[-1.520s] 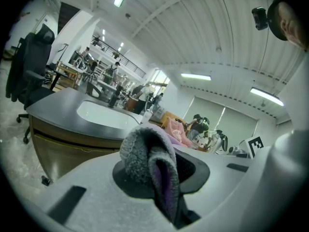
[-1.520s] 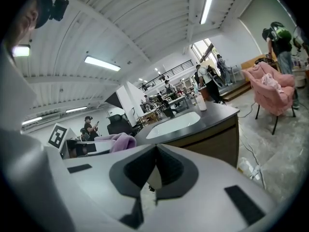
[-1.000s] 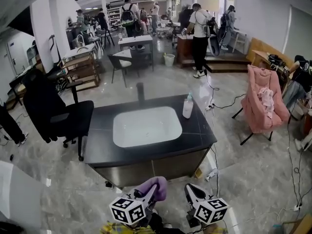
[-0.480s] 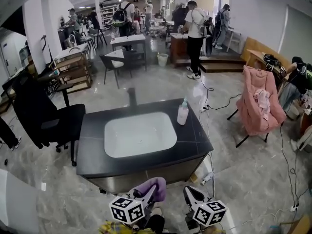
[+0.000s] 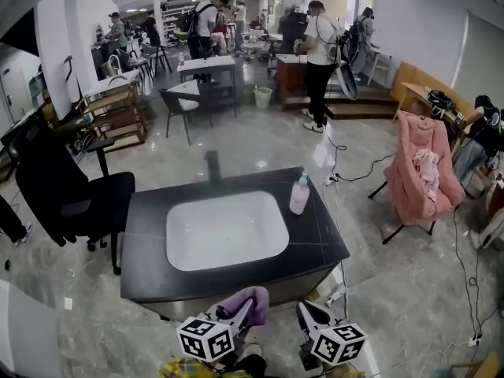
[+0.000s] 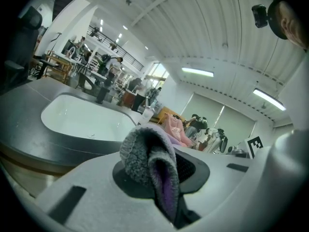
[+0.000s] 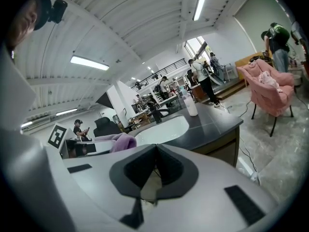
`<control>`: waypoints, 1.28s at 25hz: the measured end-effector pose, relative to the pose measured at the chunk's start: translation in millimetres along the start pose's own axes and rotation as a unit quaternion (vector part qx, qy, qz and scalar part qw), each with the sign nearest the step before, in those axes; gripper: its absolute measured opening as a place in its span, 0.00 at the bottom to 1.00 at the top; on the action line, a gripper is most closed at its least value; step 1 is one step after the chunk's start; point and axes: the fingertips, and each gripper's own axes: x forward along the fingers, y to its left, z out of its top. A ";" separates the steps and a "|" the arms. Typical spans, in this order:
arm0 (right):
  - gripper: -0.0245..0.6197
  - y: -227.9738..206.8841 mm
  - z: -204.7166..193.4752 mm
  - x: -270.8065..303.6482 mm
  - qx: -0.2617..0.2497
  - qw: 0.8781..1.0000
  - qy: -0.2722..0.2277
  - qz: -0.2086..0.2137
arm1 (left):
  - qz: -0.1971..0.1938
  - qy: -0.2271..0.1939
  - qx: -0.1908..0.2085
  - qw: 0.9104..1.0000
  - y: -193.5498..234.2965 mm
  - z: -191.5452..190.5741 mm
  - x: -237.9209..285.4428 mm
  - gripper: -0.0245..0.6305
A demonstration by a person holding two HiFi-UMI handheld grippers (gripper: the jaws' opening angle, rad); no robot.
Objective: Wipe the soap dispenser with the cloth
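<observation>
A pale pink soap dispenser (image 5: pixel 299 194) with a pump top stands upright on the dark counter (image 5: pixel 327 239), right of the white sink basin (image 5: pixel 227 230). It also shows far off as the dispenser (image 7: pixel 191 106) and the dispenser (image 6: pixel 147 113). My left gripper (image 5: pixel 250 309) sits low in the head view, in front of the counter, shut on a purple and grey fleece cloth (image 5: pixel 246 300). The cloth (image 6: pixel 150 164) bulges out between its jaws. My right gripper (image 5: pixel 309 312) hangs beside it, shut with nothing in it (image 7: pixel 155 153). Both are well short of the dispenser.
A dark faucet (image 5: pixel 213 164) rises behind the basin. A black office chair (image 5: pixel 71 191) stands left of the counter, a pink armchair (image 5: pixel 425 176) with cables on the floor to the right. Several people stand at tables far behind.
The counter with sink and dispenser has drawn nearer and shifted slightly in the head view. Both grippers keep their places at the bottom edge, the cloth still held.
</observation>
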 end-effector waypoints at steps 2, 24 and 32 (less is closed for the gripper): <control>0.05 -1.7 3.2 8.2 0.000 1.000 0.000 -0.001 | -0.001 0.001 0.001 1.000 5.5 4.4 4.6 0.13; 0.05 -7.6 38.8 92.7 -0.015 1.000 -0.011 -0.012 | -0.033 0.000 0.007 0.999 53.9 46.6 47.4 0.13; 0.05 -25.8 61.6 115.8 -0.020 1.000 -0.012 -0.006 | -0.027 -0.006 0.008 1.000 63.7 67.3 79.6 0.13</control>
